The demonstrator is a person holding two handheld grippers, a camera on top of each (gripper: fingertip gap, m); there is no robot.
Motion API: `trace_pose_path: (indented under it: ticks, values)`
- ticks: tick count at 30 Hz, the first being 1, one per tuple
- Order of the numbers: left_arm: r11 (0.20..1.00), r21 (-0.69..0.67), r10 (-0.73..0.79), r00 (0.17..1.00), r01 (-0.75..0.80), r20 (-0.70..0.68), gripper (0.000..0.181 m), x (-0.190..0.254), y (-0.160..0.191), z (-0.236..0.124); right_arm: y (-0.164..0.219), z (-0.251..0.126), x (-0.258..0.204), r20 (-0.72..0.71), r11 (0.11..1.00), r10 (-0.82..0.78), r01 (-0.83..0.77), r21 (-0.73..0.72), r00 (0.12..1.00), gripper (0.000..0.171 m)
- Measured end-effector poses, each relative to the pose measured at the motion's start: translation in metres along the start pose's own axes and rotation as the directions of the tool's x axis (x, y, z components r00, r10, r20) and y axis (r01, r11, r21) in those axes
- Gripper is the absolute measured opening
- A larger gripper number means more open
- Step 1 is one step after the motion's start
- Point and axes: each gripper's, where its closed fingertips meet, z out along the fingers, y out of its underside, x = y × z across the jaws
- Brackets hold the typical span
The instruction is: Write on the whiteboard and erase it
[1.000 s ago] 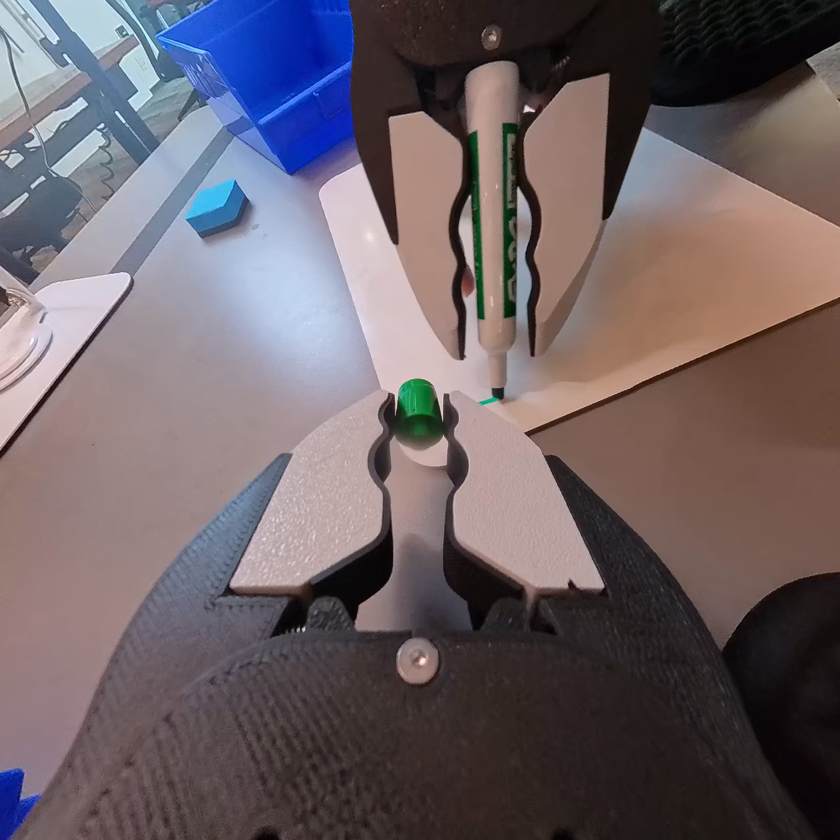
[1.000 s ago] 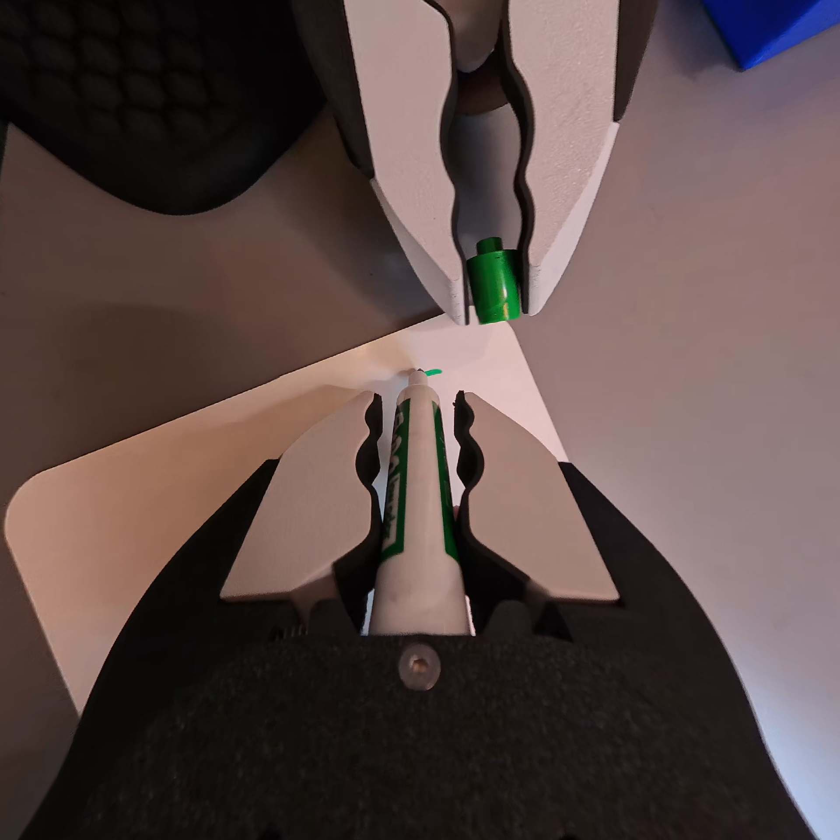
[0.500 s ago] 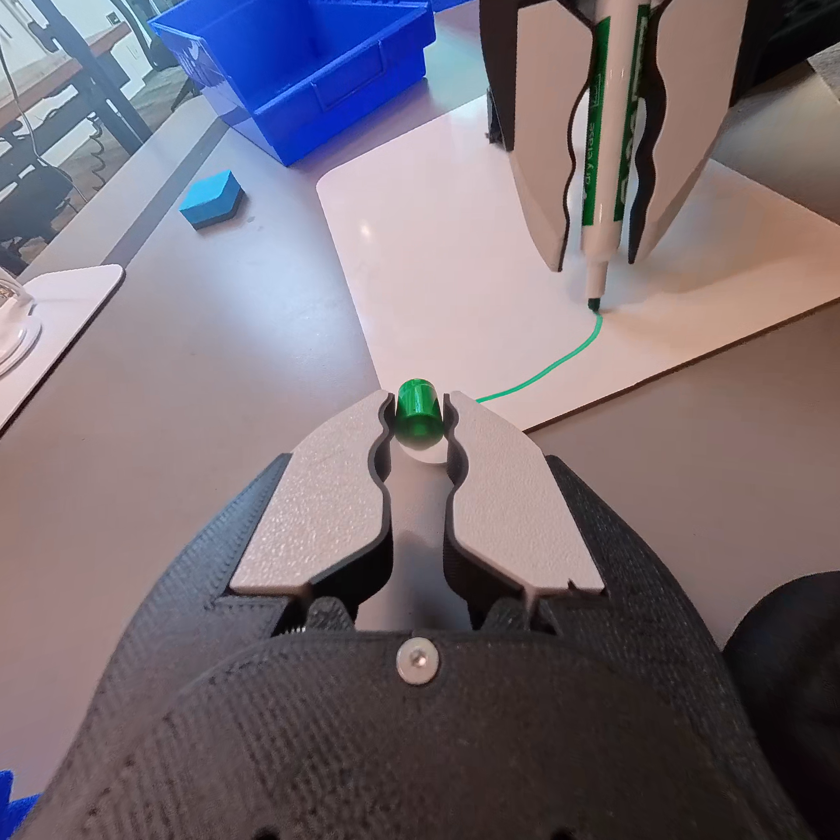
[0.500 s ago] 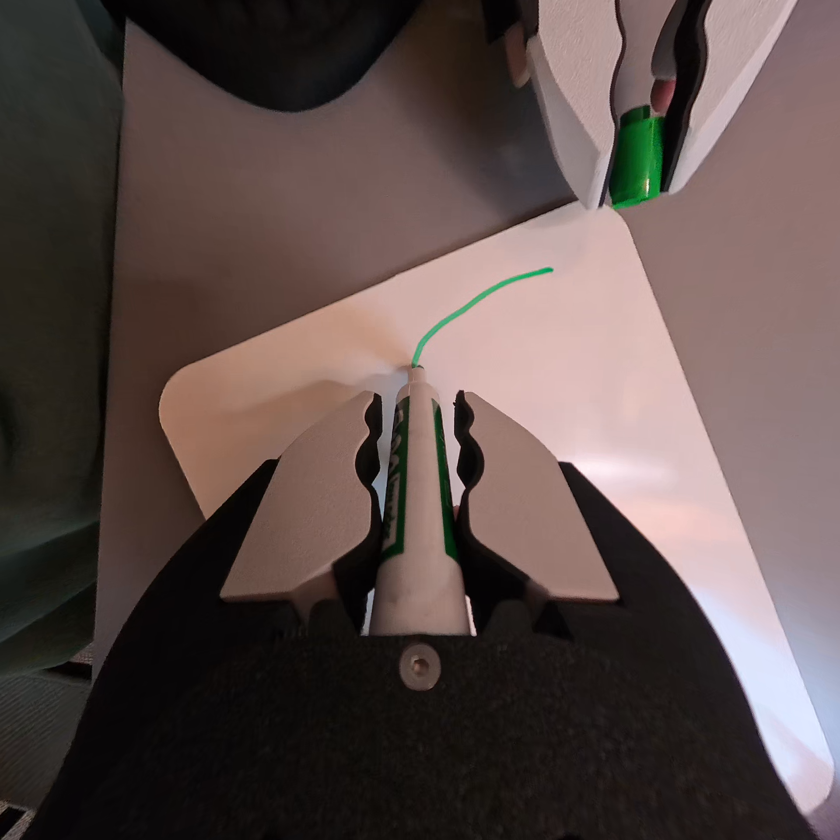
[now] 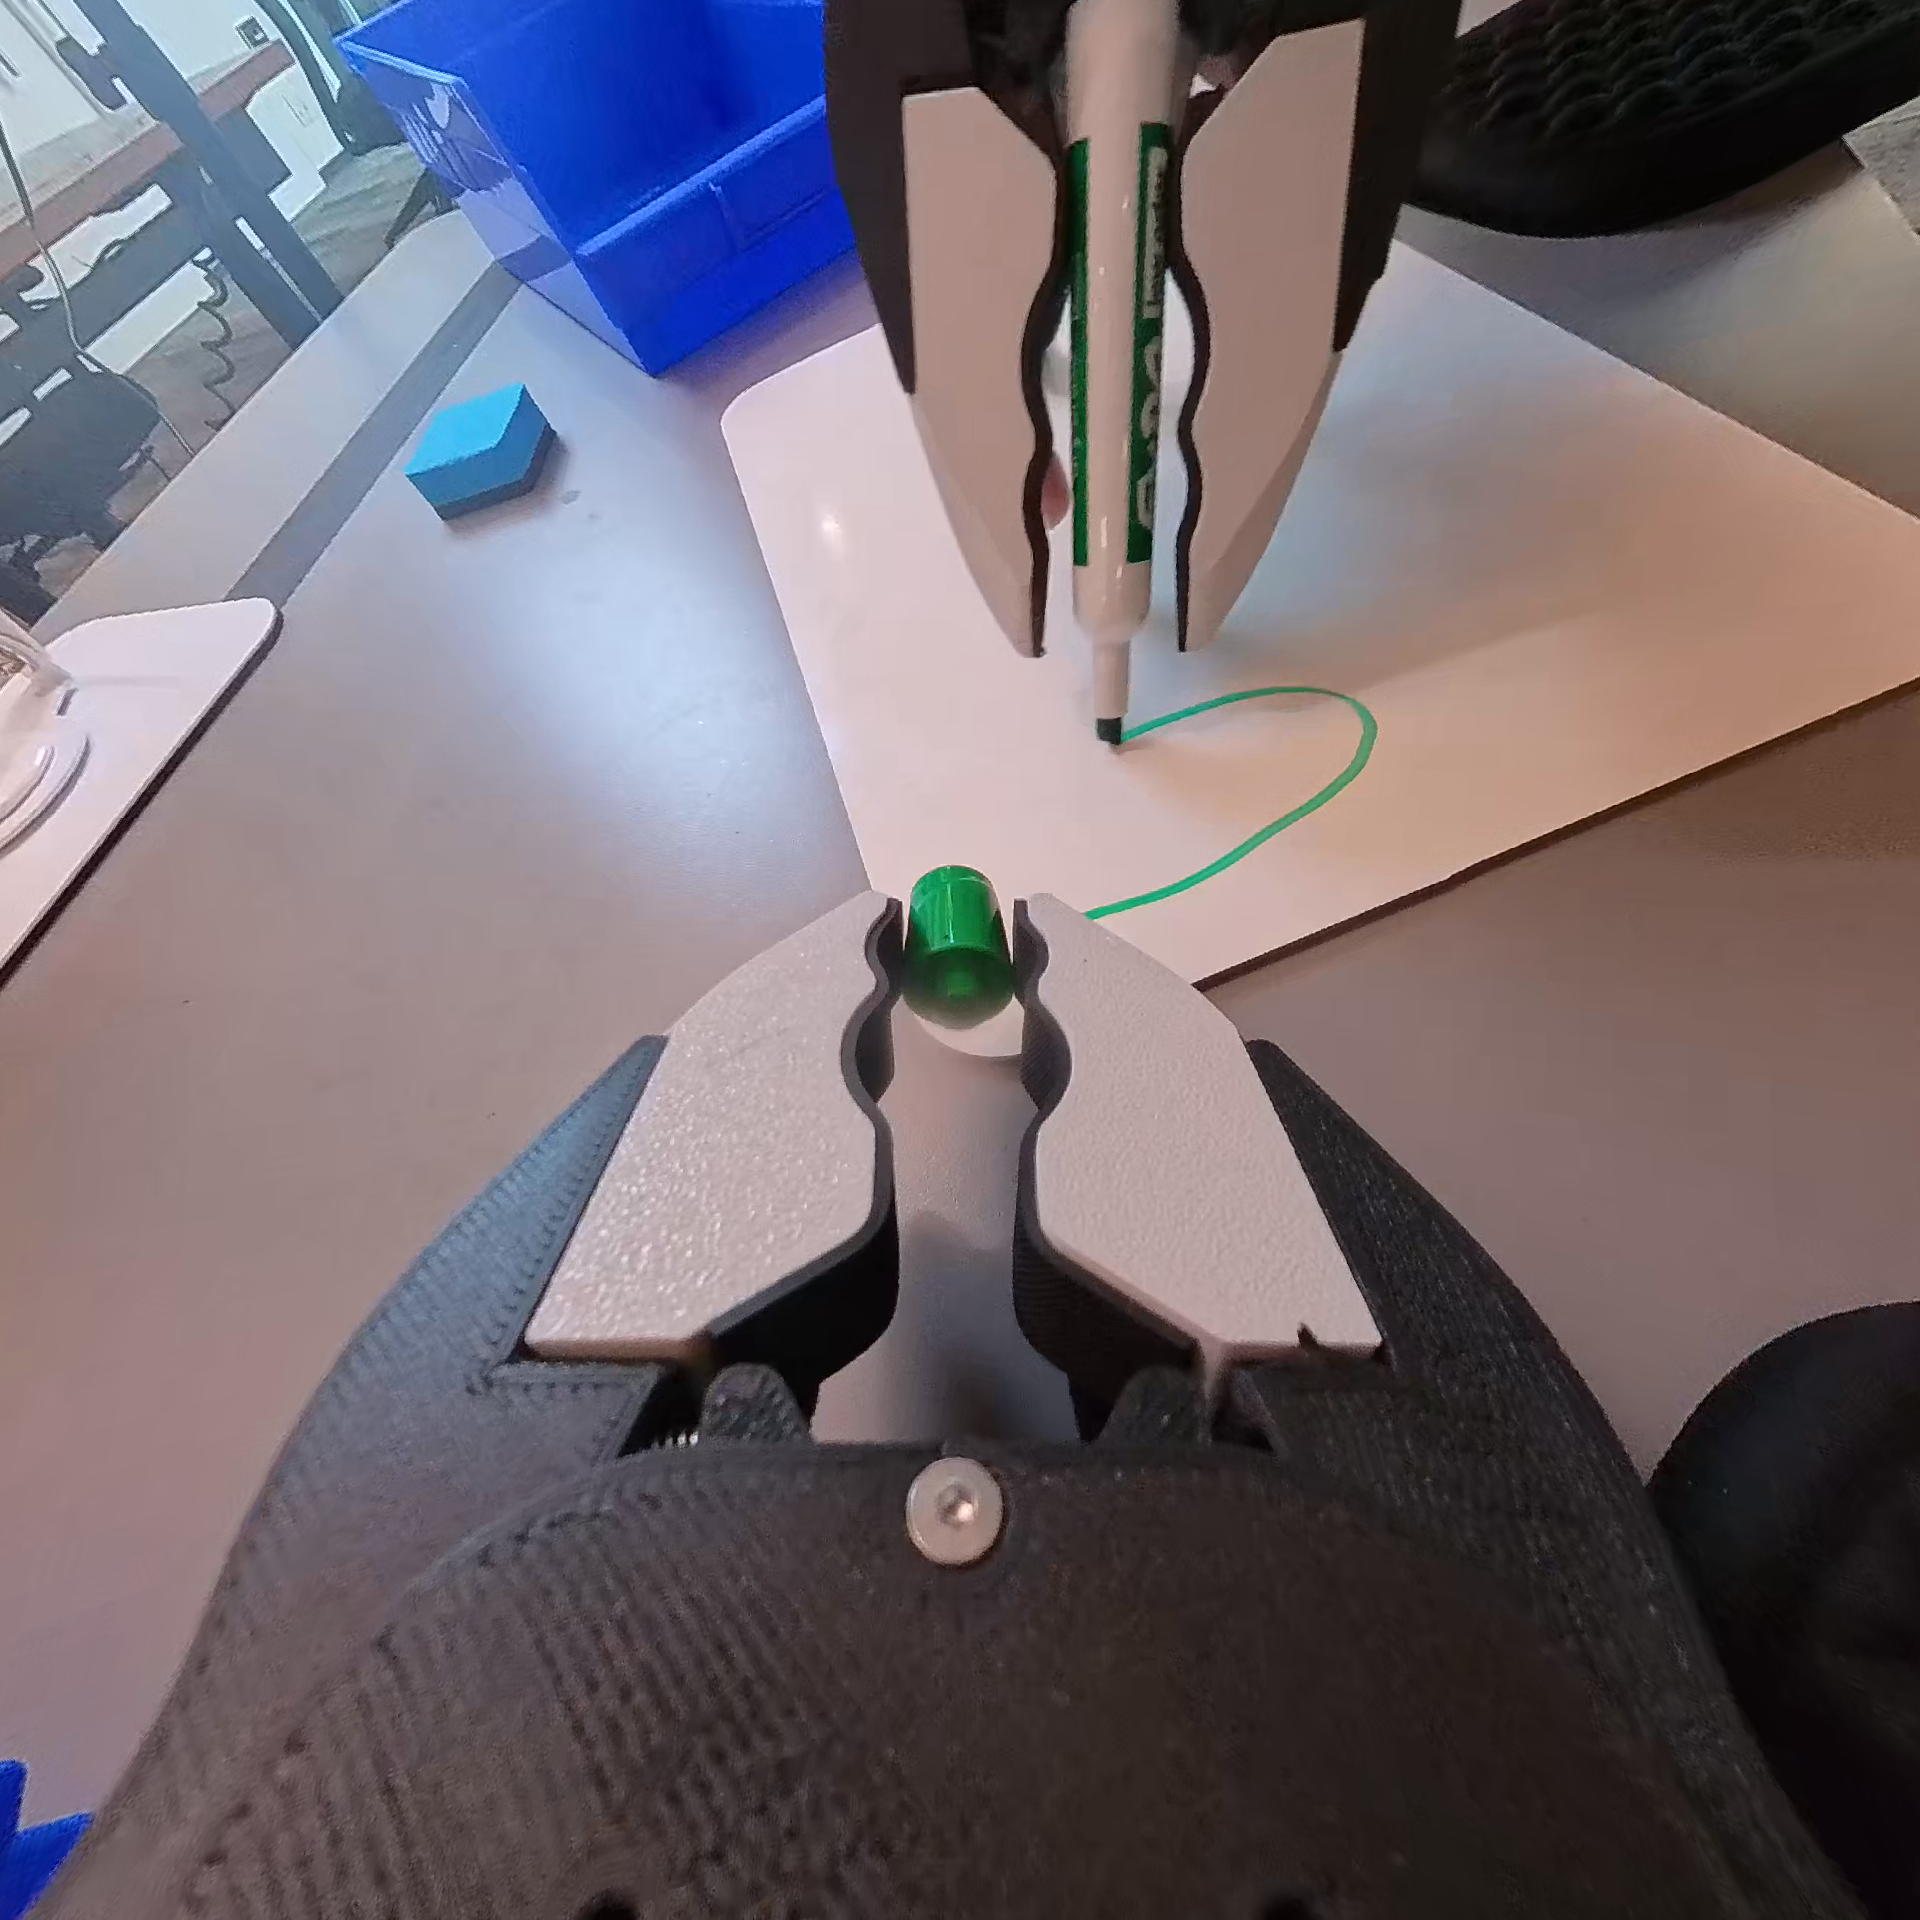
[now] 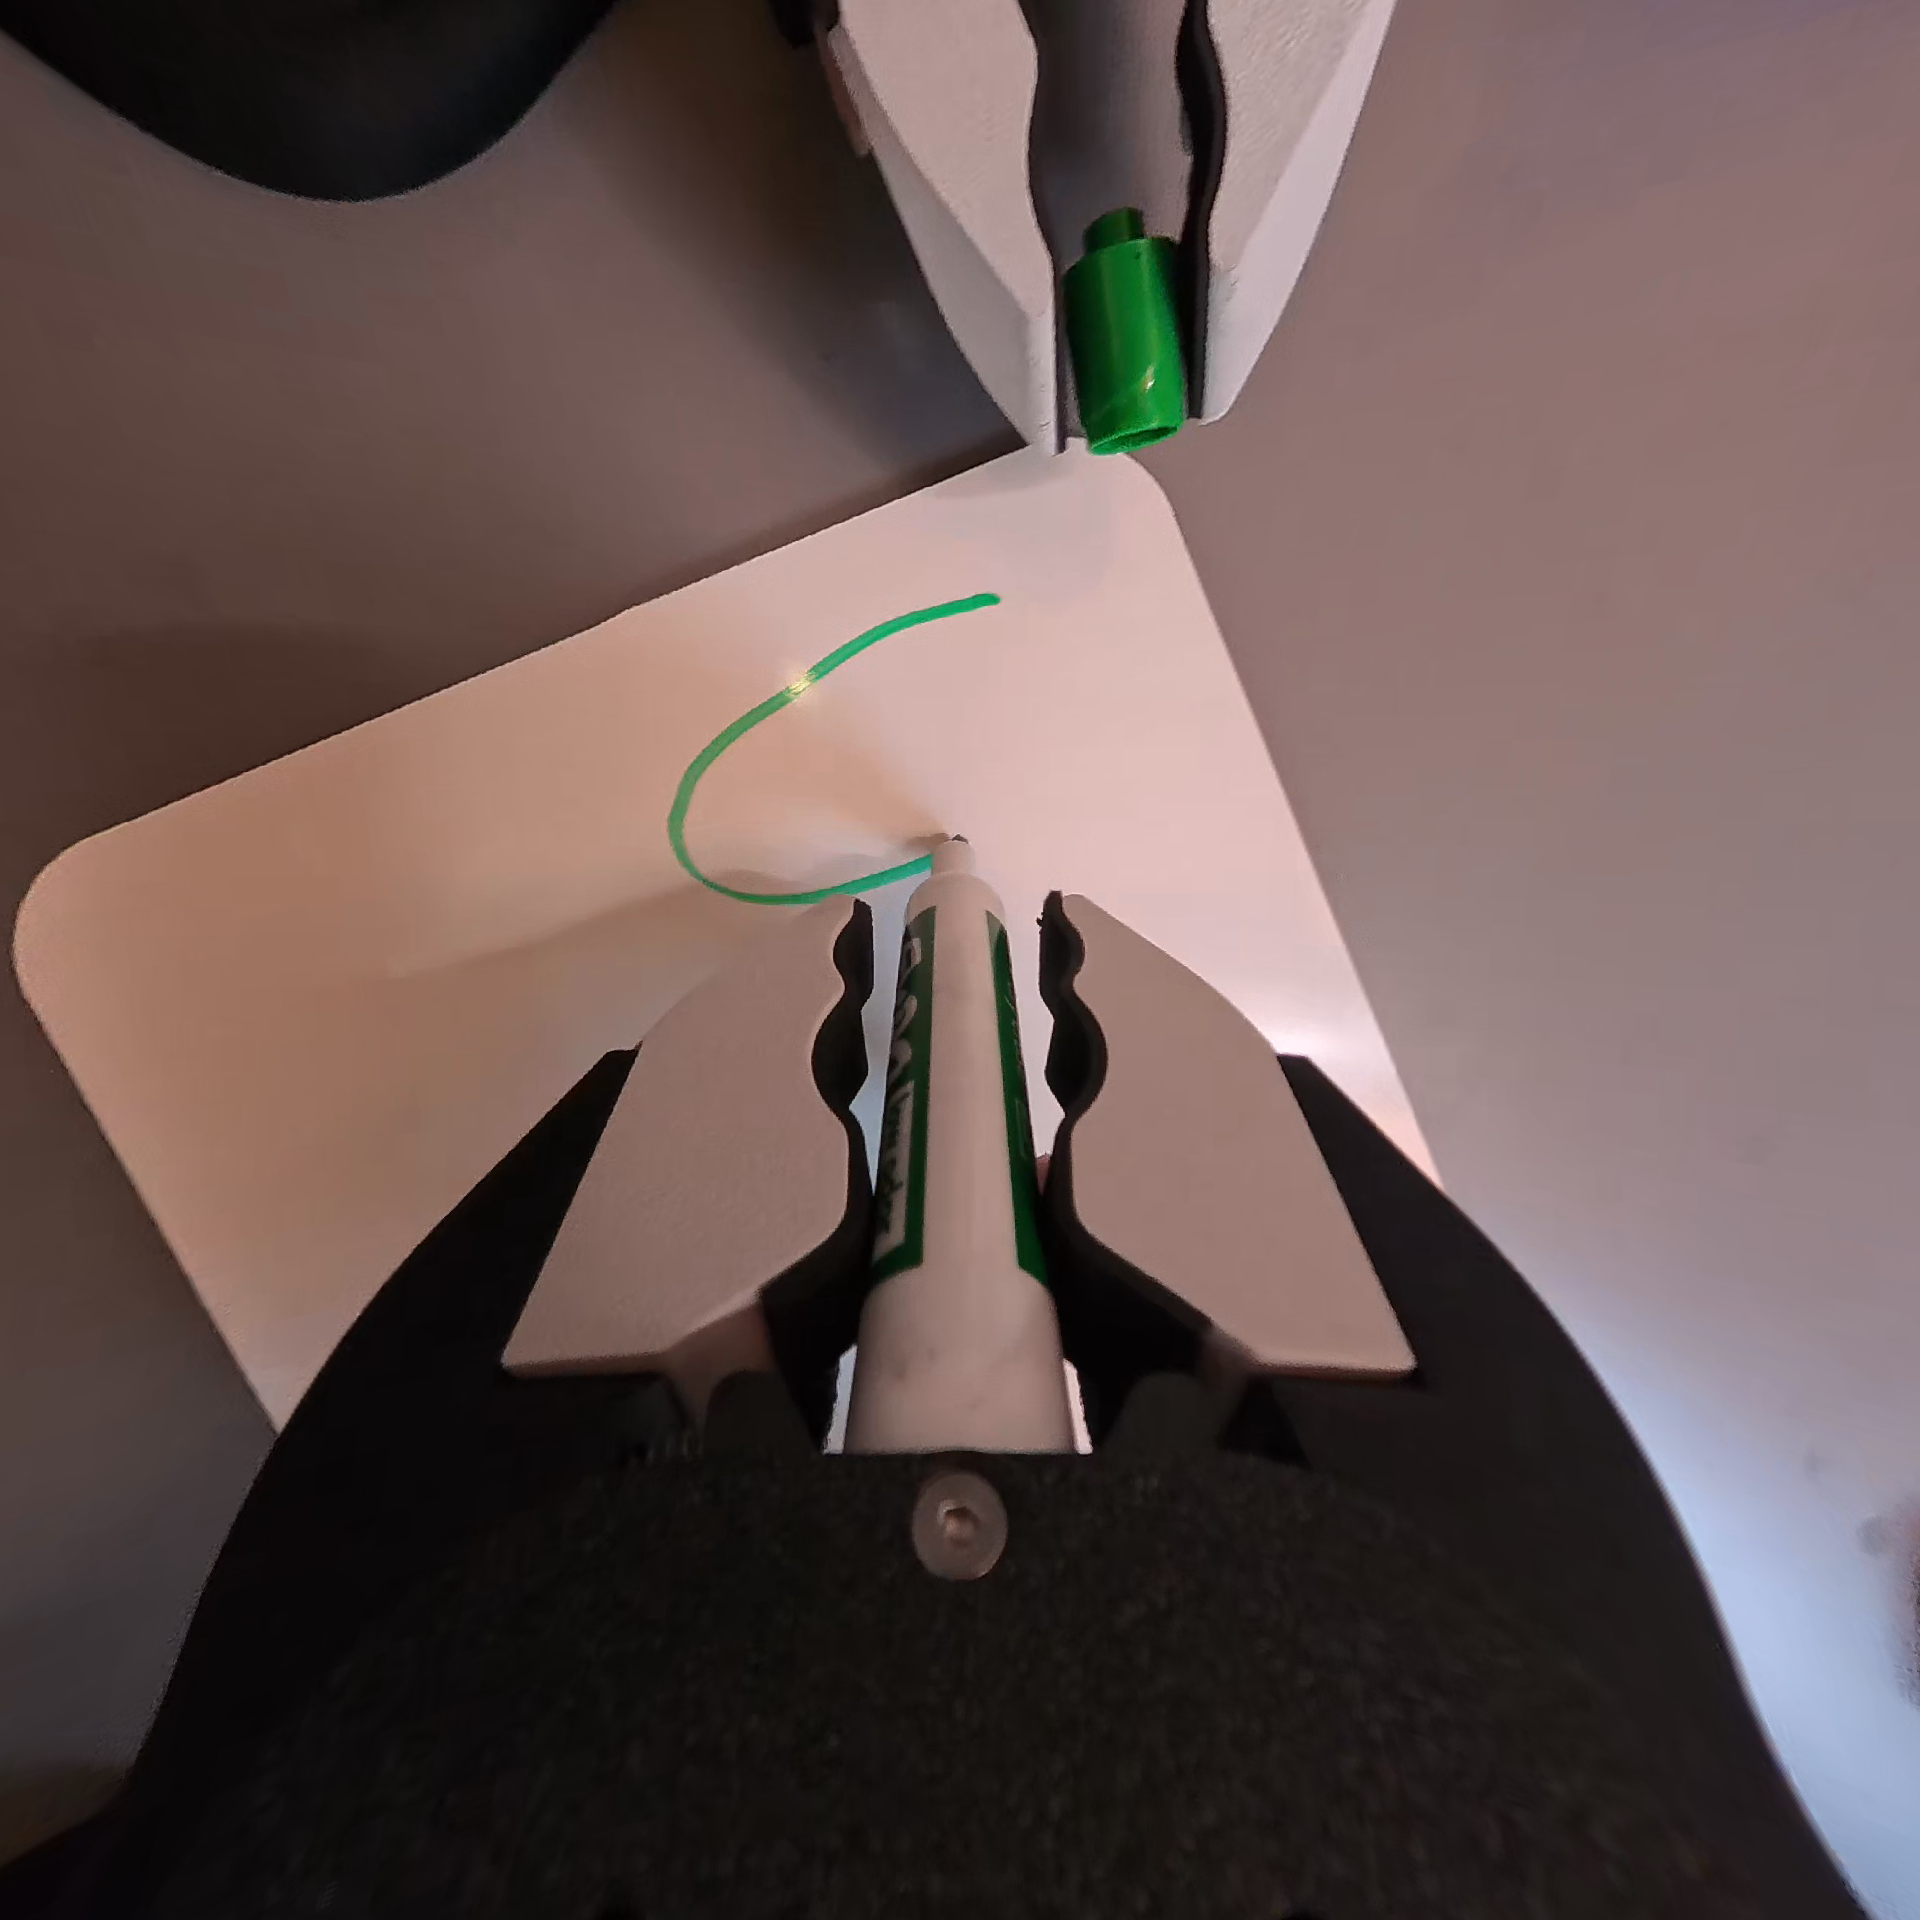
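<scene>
The right gripper (image 6: 951, 914) has its jaws pinching a pen (image 6: 951, 1164), holding it around the middle of its body so the tip sticks out past the fingers. The tip is touching the whiteboard (image 5: 1507, 540), which lies flat on the gray table (image 5: 499, 831). A green line (image 6: 727, 748) curls across the board and ends at the tip. The left gripper (image 5: 951, 925) sits just off the near corner of the board, and its jaws are pressed onto the little green cap (image 5: 954, 951). I think the pen is light and stiff, with a smooth round body that could slip or twist, so a firm hold around the middle, like this one, looks right. The tip is probably soft, so it should need only a gentle push. The board looks thin, slick and light, and I guess it could slide if pushed hard. The cap is tiny and could pop out of a loose hold. A blue eraser (image 5: 478, 449) rests on the table well away from the board, next to a blue bin (image 5: 665, 197). It looks soft and squashy, so I would take it by its two long sides. The writing seems only partly done, and no rubbing out has begun.
</scene>
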Motion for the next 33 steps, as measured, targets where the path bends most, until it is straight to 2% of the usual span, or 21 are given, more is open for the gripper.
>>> trace_pose_path:
  ticks: [15,33]
  values:
    - [1.000,-0.006,0.000,1.000,0.000,-0.003,0.020,0.000,0.001,0.000,-0.006,0.006,0.016,-0.008,1.000,-0.024,0.024,0.000,1.000,0.032]
    - [1.000,-0.012,0.004,1.000,-0.004,-0.001,0.020,-0.001,0.001,0.002,0.021,-0.016,-0.031,0.018,0.999,0.021,-0.020,-0.043,1.000,0.032]
